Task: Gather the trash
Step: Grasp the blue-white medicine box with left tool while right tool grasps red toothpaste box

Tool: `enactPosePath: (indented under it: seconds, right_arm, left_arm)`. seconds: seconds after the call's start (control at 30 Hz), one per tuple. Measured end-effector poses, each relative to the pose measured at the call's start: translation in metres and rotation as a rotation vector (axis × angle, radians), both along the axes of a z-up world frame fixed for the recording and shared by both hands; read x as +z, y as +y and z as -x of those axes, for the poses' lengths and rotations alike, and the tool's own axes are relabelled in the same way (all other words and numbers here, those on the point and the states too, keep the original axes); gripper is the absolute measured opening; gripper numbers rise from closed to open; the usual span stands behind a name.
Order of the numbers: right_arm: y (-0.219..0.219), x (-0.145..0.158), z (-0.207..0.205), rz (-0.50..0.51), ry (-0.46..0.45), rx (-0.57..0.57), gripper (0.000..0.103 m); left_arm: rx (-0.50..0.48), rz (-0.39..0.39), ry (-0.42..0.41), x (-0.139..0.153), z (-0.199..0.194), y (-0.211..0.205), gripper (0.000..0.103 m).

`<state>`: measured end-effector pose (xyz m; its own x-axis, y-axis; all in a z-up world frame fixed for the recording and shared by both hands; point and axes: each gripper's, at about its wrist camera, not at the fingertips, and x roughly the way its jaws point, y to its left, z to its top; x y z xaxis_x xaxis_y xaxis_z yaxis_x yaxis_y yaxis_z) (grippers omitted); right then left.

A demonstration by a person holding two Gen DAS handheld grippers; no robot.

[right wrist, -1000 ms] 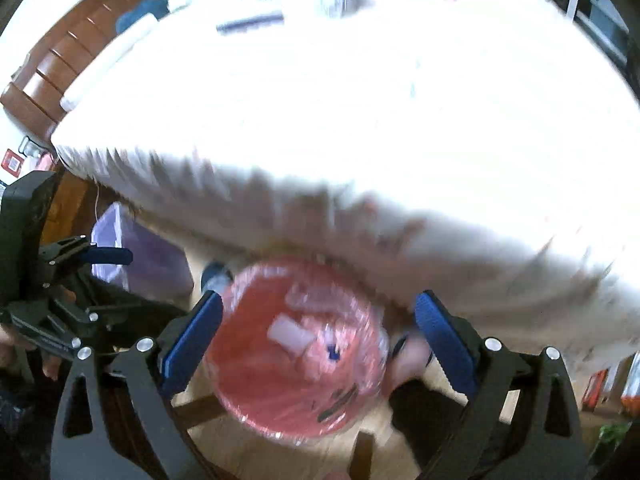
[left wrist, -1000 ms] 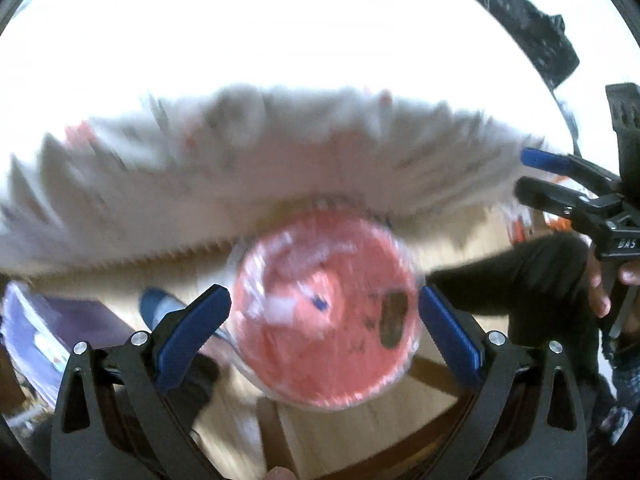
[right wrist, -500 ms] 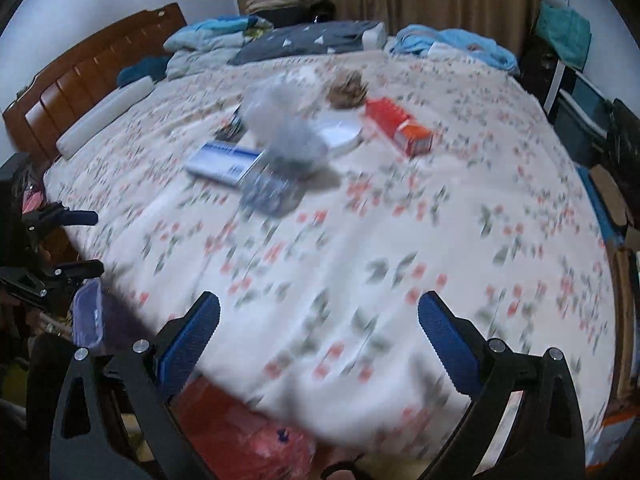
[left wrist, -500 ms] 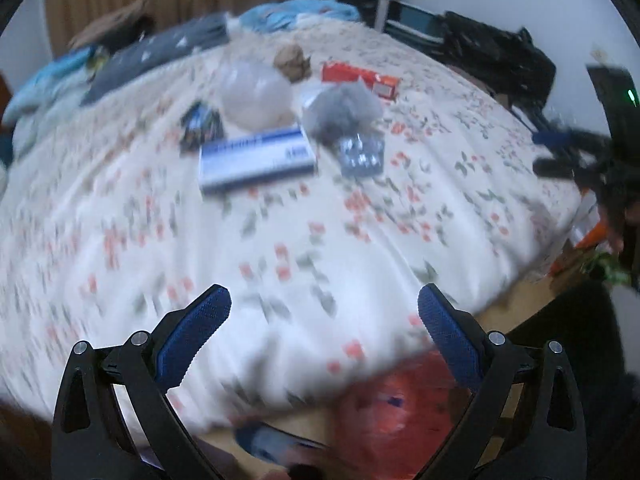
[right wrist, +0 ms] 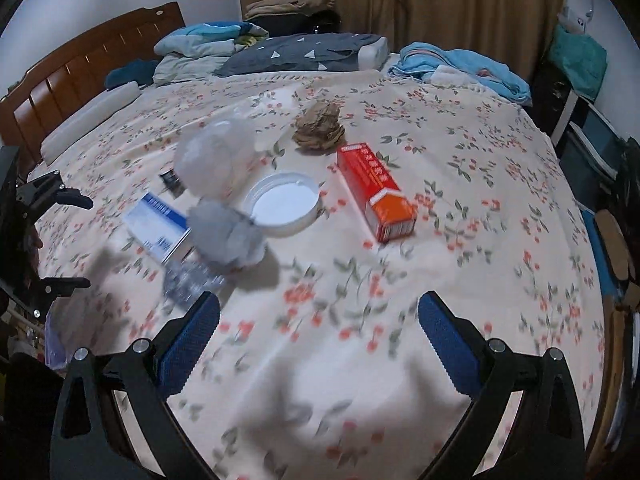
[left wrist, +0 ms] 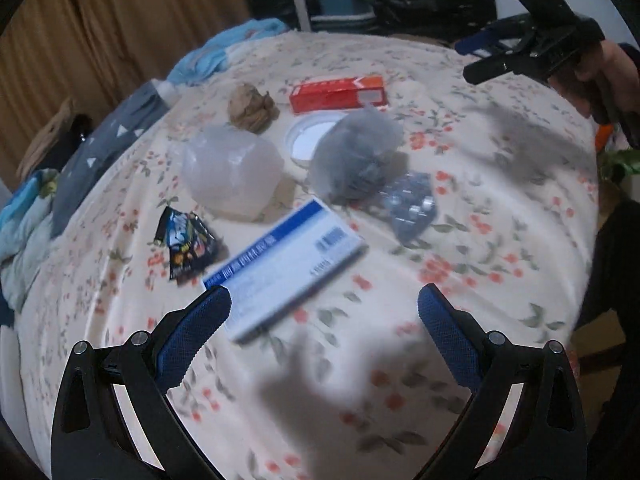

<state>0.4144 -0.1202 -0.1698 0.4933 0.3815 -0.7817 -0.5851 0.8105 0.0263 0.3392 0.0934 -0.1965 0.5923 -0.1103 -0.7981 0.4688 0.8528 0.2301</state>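
Trash lies on the floral bedspread (left wrist: 500,200): a blue-and-white box (left wrist: 288,268) (right wrist: 158,226), a dark snack wrapper (left wrist: 186,242), a clear plastic container (left wrist: 232,168) (right wrist: 218,156), a grey crumpled bag (left wrist: 356,158) (right wrist: 228,234), a blister pack (left wrist: 410,206) (right wrist: 190,280), a white lid (right wrist: 284,204), a red box (left wrist: 338,94) (right wrist: 374,190) and a brown paper wad (left wrist: 250,108) (right wrist: 320,128). My left gripper (left wrist: 324,308) is open and empty just short of the blue-and-white box. My right gripper (right wrist: 318,312) is open and empty over bare bedspread.
Pillows and folded clothes (right wrist: 300,54) lie at the head of the bed by a wooden headboard (right wrist: 80,76). Brown curtains (right wrist: 440,4) hang behind. Dark bags and shelves (left wrist: 420,4) stand beside the bed. The other gripper shows at each view's edge (left wrist: 532,48) (right wrist: 44,200).
Both grippers have risen from over the red-lined trash bin on the floor to above the bed. The bin is out of view. Both stay open and empty.
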Motion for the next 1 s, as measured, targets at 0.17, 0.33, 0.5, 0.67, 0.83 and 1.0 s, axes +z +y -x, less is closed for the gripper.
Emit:
enactPosePath:
  seconds: [0.17, 0.33, 0.5, 0.67, 0.83, 1.0]
  right_arm:
    - [0.015, -0.012, -0.044, 0.037, -0.006, 0.021, 0.098]
    - [0.031, -0.023, -0.078, 0.062, -0.001, 0.075, 0.098]
    - [0.047, -0.037, -0.115, 0.085, 0.028, 0.101, 0.098]
    - [0.060, -0.059, -0.137, 0.106, 0.095, 0.097, 0.098]
    - [0.062, -0.068, -0.148, 0.113, 0.100, 0.063, 0.099]
    - [0.059, -0.068, -0.158, 0.148, 0.114, 0.043, 0.042]
  left_arm:
    - [-0.112, -0.050, 0.001, -0.012, -0.038, 0.006, 0.097]
    - [-0.237, -0.096, 0.035, -0.027, -0.059, 0.006, 0.097]
    - [-0.318, -0.113, 0.075, -0.039, -0.077, 0.008, 0.098]
    - [-0.422, -0.149, 0.175, -0.061, -0.077, 0.000, 0.096]
    - [-0.360, -0.057, 0.216, -0.062, -0.085, 0.012, 0.085]
    - [-0.284, -0.018, 0.231, -0.059, -0.068, 0.018, 0.084]
